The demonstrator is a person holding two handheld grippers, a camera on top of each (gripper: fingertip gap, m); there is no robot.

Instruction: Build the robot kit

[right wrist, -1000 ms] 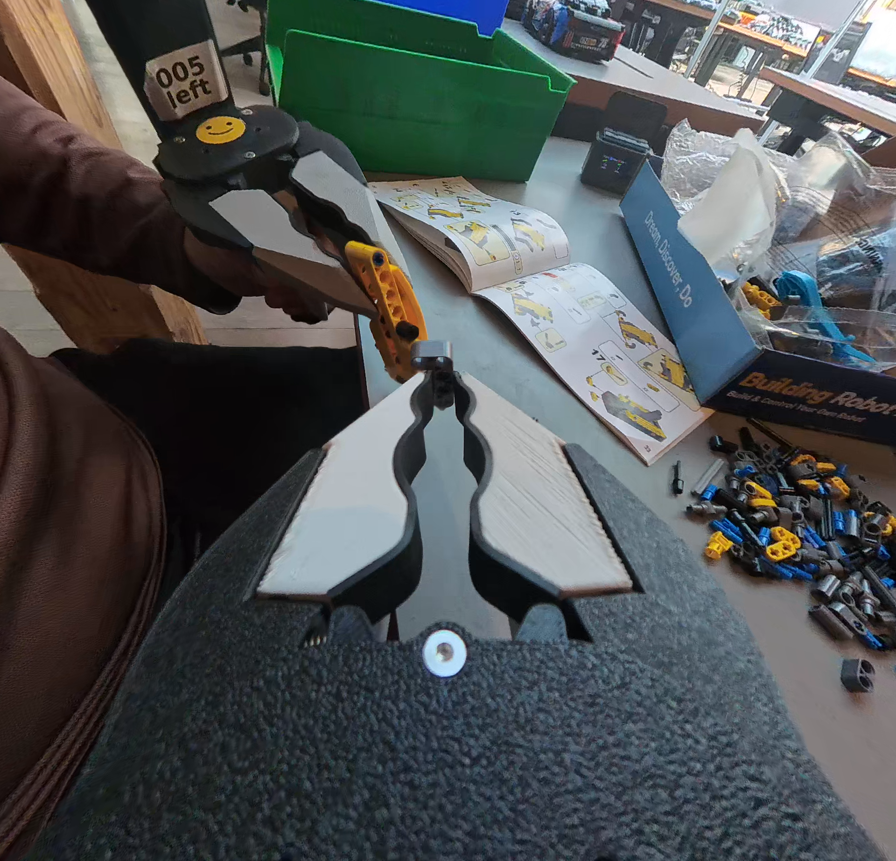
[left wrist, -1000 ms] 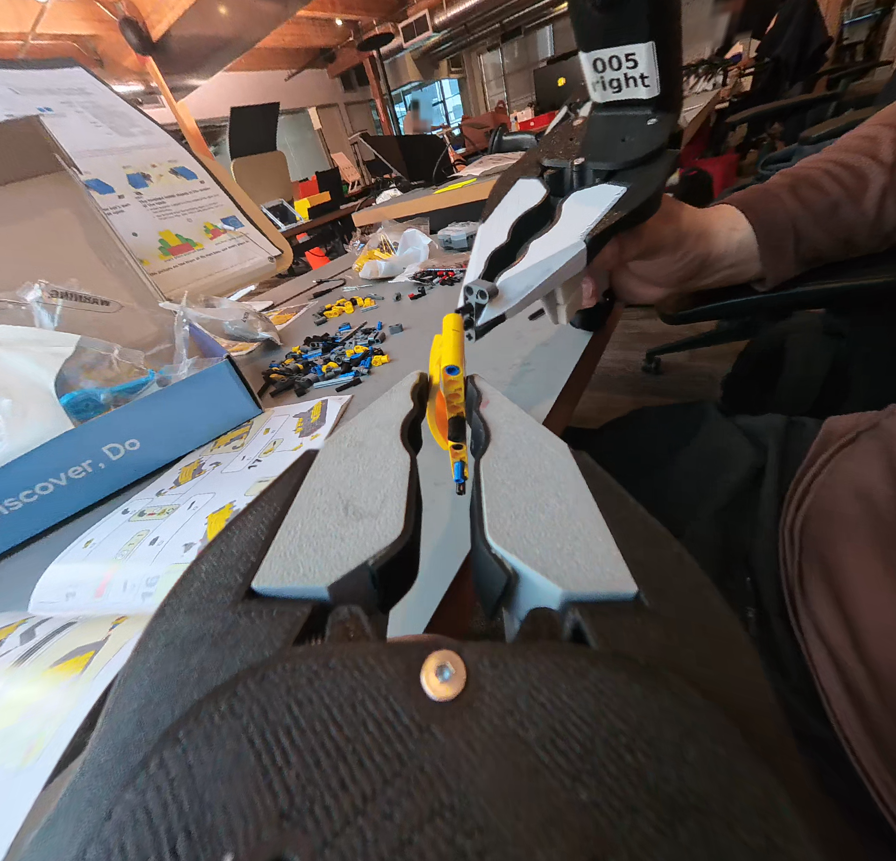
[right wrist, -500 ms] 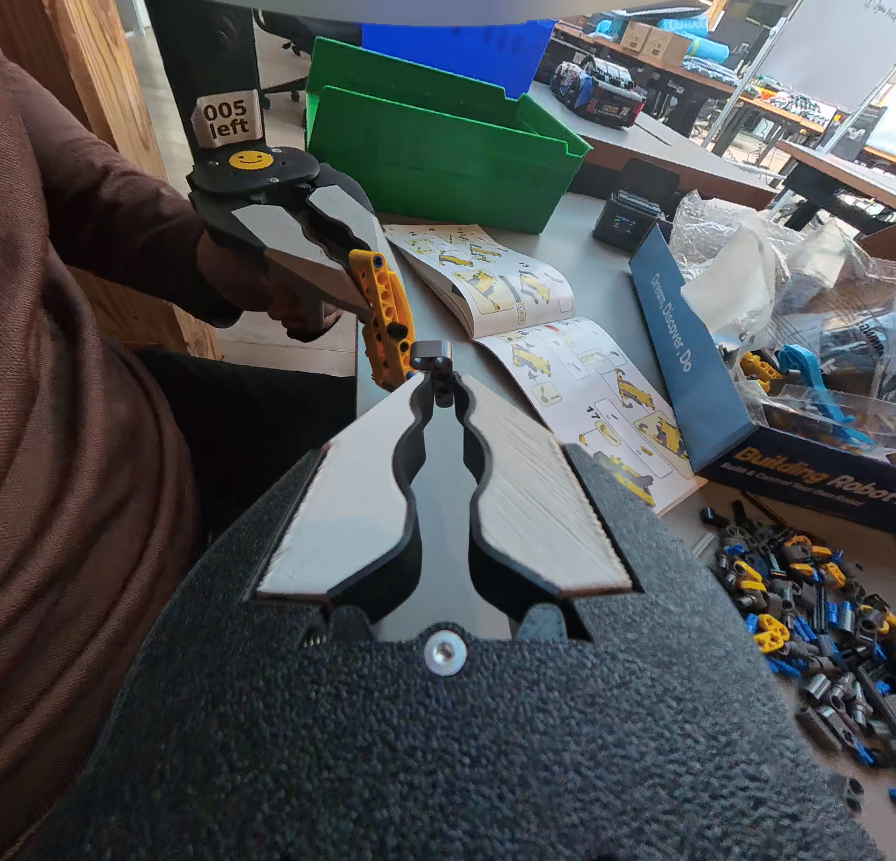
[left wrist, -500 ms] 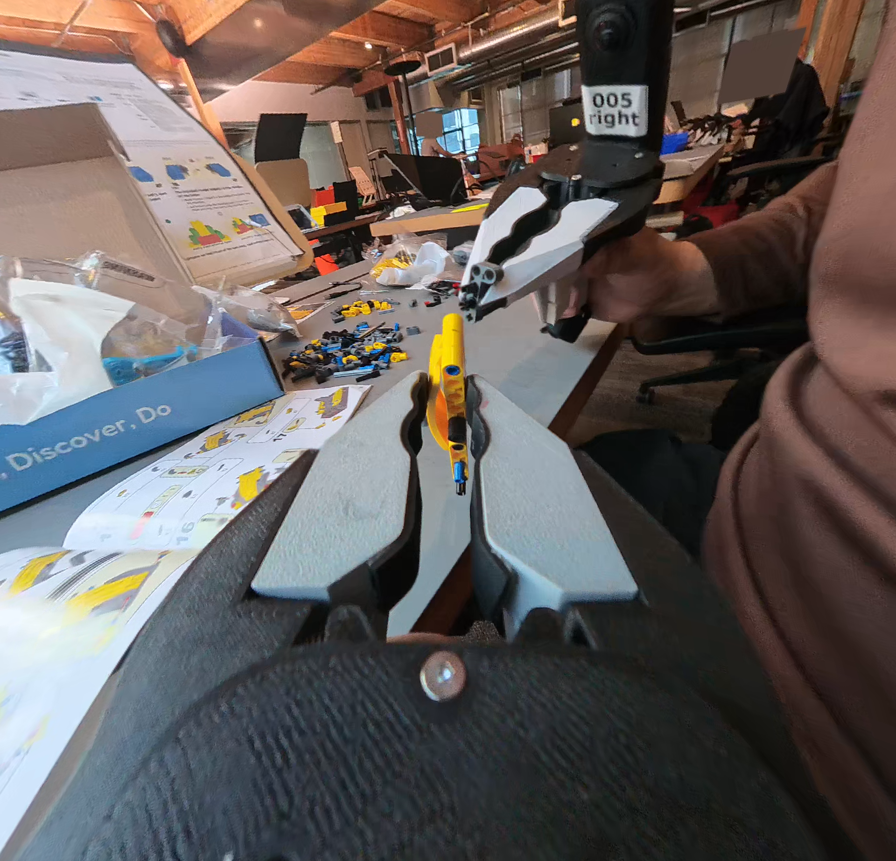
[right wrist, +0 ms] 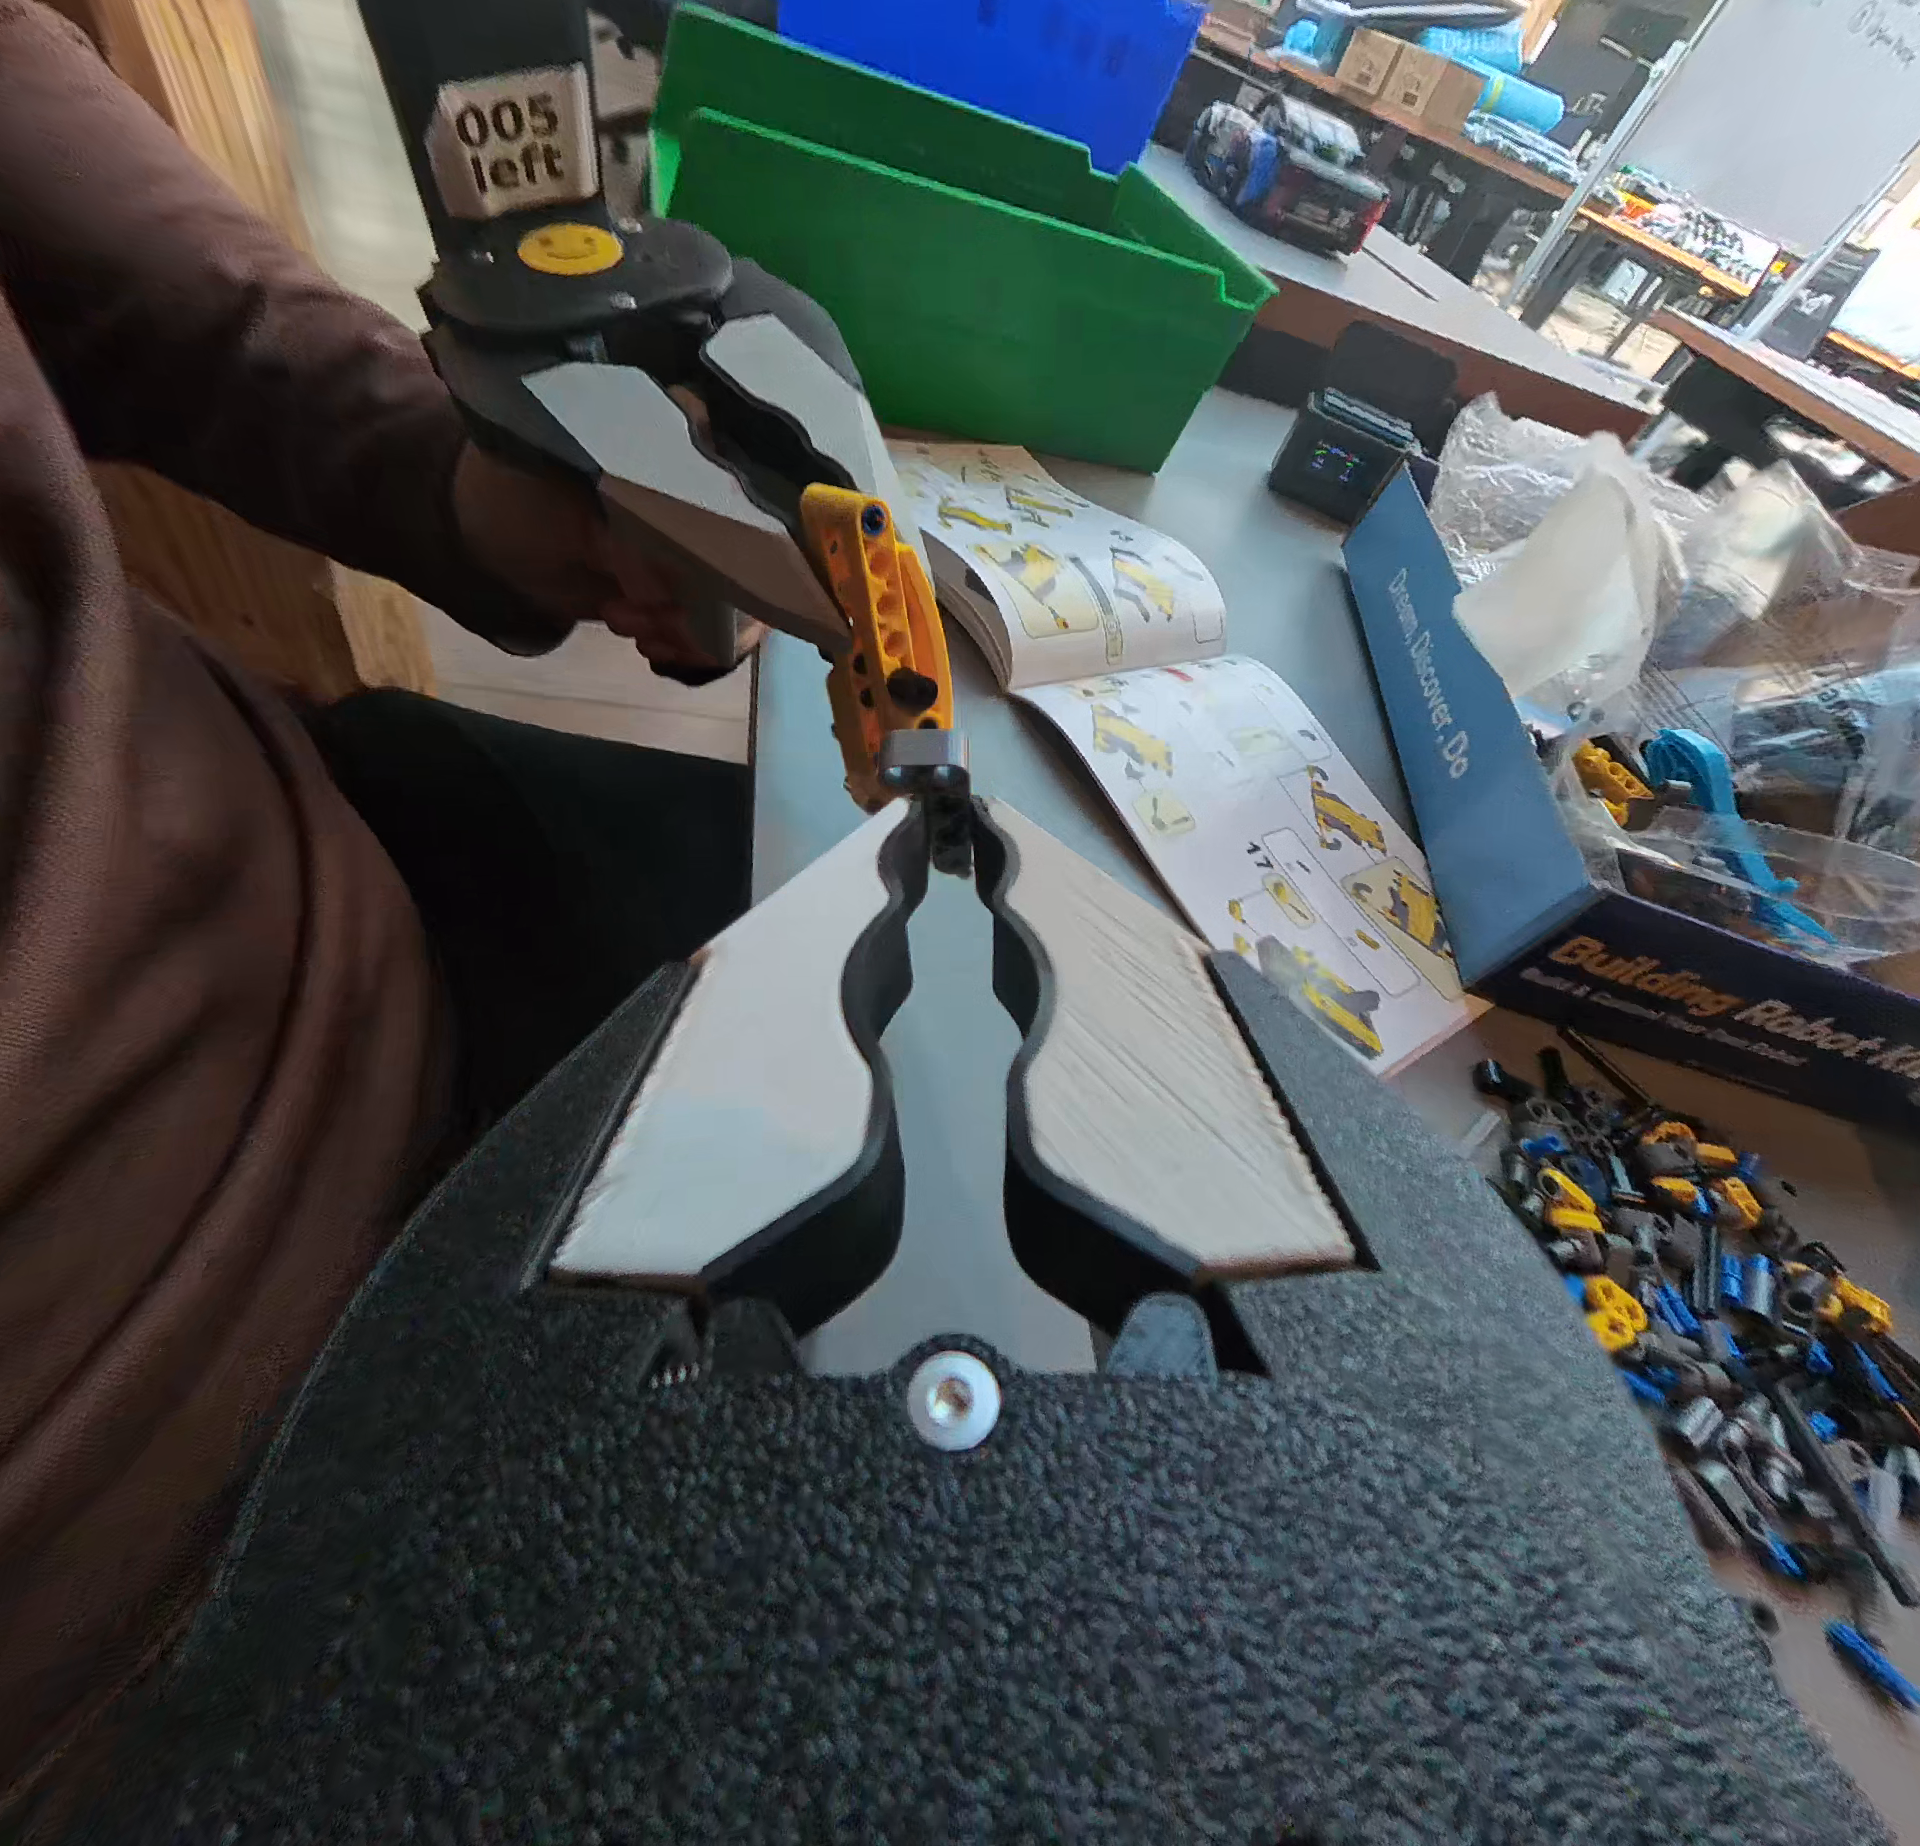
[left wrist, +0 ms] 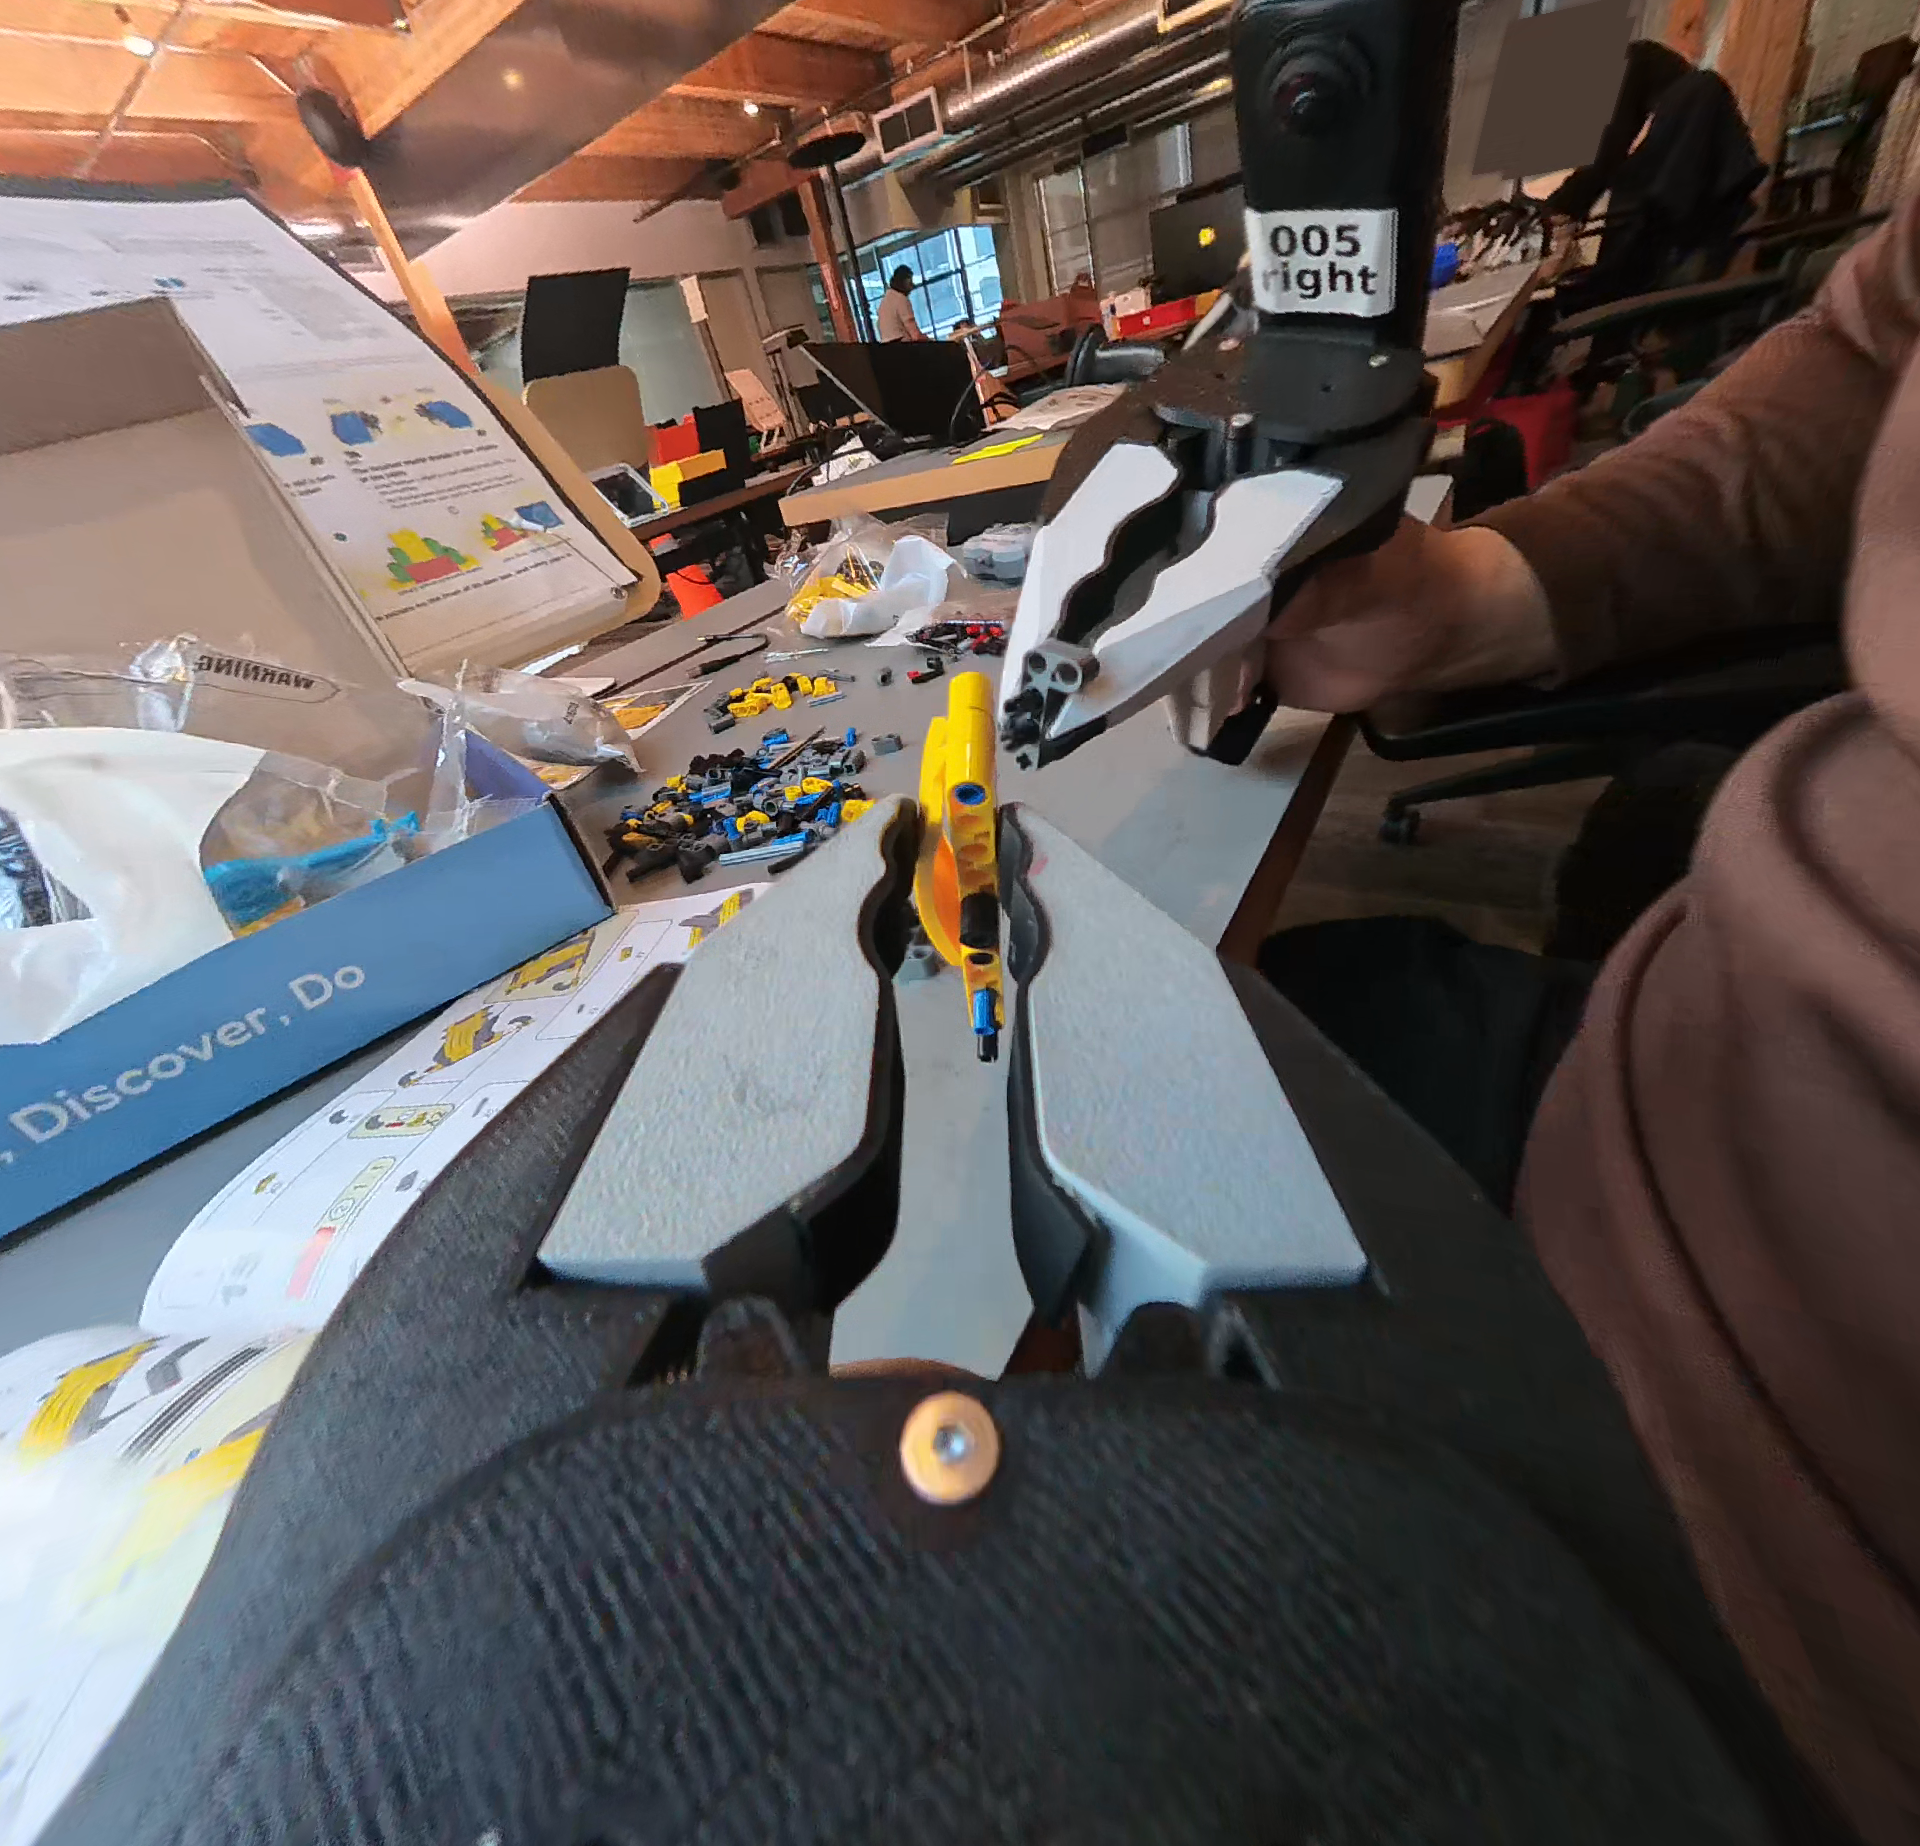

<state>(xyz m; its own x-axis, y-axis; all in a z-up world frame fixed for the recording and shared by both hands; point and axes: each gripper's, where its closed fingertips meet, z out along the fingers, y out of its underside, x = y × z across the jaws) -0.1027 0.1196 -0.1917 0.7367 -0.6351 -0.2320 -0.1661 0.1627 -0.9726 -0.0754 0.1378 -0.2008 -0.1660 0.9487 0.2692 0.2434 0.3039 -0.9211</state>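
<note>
Glossy plastic beam (left wrist: 961, 830), matt table (left wrist: 1164, 809)

Each gripper has a black, rough-textured plastic body with a single round silver screw (left wrist: 950, 1448) set behind the roots of its two flat light-grey fingers (left wrist: 743, 1058), whose inner edges are lined with wavy black pads. Behind the fingers rises a black post bearing a white label (left wrist: 1320, 261); the left gripper's carries a round yellow smiley sticker (right wrist: 569, 248) below it. The person wears long brown knitted sleeves (right wrist: 208, 362).

Booklet (right wrist: 1195, 747) lies open at the table's (right wrist: 1288, 601) near edge — bin (right wrist: 935, 279) behind it, box (right wrist: 1455, 757) to its right, loose parts (right wrist: 1714, 1277) before the box.
</note>
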